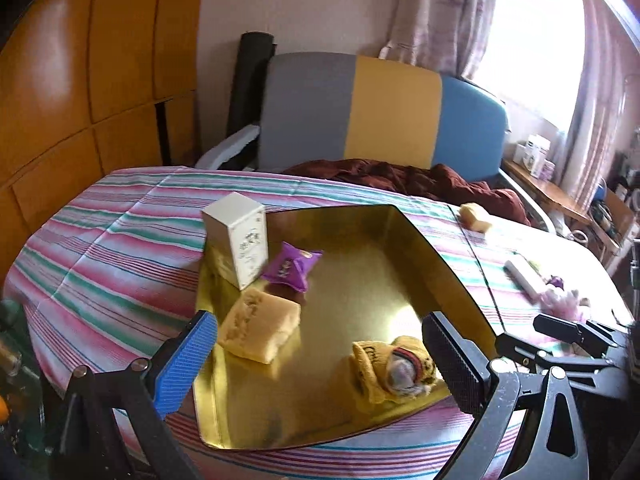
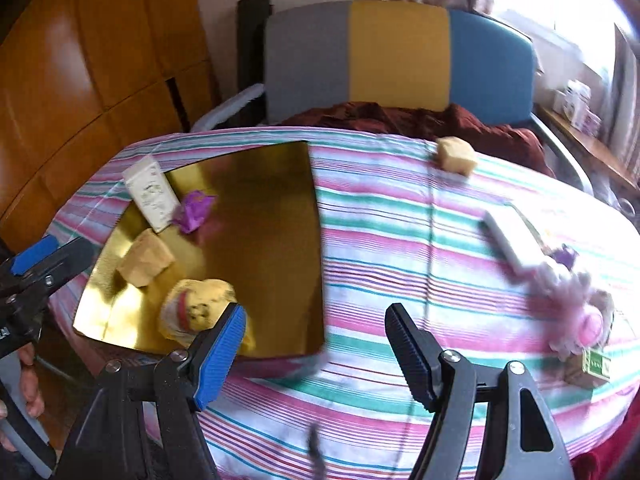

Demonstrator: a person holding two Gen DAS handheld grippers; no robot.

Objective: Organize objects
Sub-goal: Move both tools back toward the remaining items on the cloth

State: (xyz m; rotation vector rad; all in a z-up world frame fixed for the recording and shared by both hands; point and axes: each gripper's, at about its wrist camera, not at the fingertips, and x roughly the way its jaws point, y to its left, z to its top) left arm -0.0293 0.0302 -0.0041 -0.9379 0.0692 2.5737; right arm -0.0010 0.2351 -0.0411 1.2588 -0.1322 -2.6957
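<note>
A gold tray (image 1: pixel 360 280) lies on the striped cloth. It holds an upright white box (image 1: pixel 238 238), a purple packet (image 1: pixel 290 266), a yellow sponge block (image 1: pixel 258 328) and a yellow plush toy (image 1: pixel 394 370). My left gripper (image 1: pixel 320 364) hovers open over the tray's near side, with the block by its blue pad and the toy by its black pad, neither touched. My right gripper (image 2: pixel 318 352) stands open and empty over the cloth at the tray's (image 2: pixel 256 240) near right corner. Loose on the cloth to its right are a second sponge block (image 2: pixel 456 156), a white bar (image 2: pixel 508 240), a pink plush (image 2: pixel 572 308) and a small green-labelled box (image 2: pixel 592 368).
A chair back (image 1: pixel 392 112) in grey, yellow and blue stands behind the table, with dark red cloth (image 1: pixel 420 180) bunched at the far edge. Wooden cabinets (image 1: pixel 80 100) fill the left. A cluttered shelf (image 1: pixel 560 188) runs at the right. A person's hand (image 2: pixel 28 380) grips the left tool.
</note>
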